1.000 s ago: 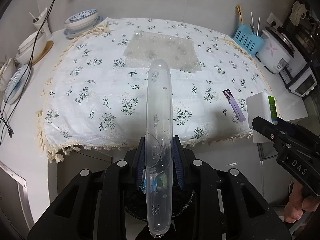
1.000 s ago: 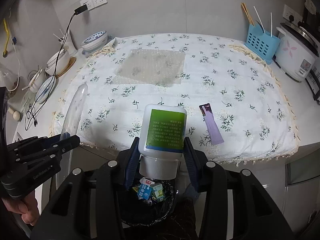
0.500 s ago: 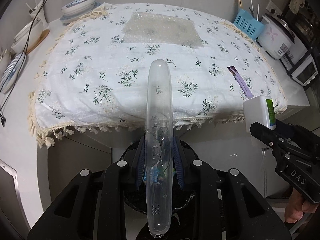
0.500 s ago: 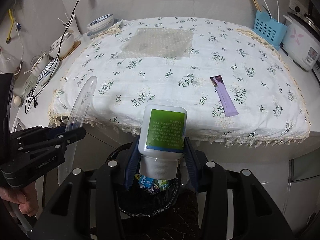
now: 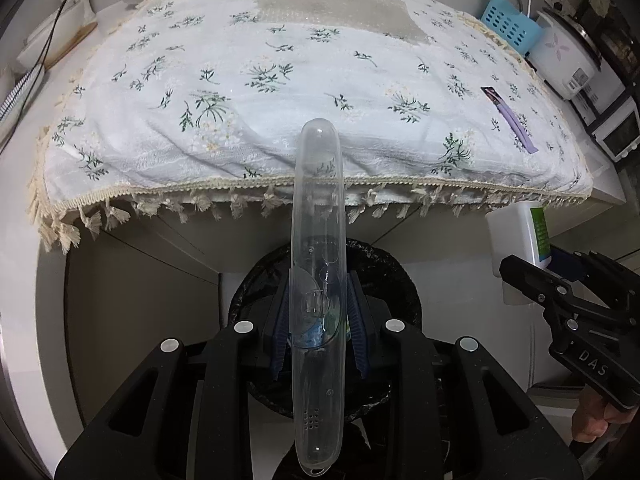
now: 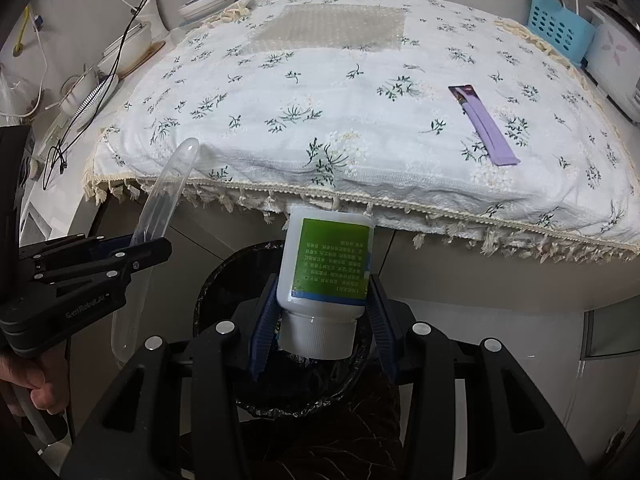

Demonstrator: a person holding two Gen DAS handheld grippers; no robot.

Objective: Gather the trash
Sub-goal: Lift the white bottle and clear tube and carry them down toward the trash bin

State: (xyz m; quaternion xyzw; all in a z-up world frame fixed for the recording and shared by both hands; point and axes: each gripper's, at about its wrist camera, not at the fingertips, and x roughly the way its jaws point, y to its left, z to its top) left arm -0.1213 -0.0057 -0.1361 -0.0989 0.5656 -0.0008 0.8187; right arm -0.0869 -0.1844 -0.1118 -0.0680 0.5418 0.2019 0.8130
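clear case point(image 5: 316, 280) clamped between left fingers point(image 5: 280, 316)

A clear case point(image 5: 317, 280), long, slim and round-ended, stands nearly upright, clamped at its lower half, right over the bin point(image 5: 256, 280). Beside it a white bottle point(image 6: 326, 268) with a green label hangs cap-down, pinched at its shoulders above the same bin. The bin is round, lined with a black bag, and sits on the floor below the counter's edge; bits of coloured packaging show inside. On the flowered cloth a purple sachet point(image 6: 486, 128) lies flat near the right, and a bubble-wrap sheet point(image 6: 328, 28) lies flat at the back.
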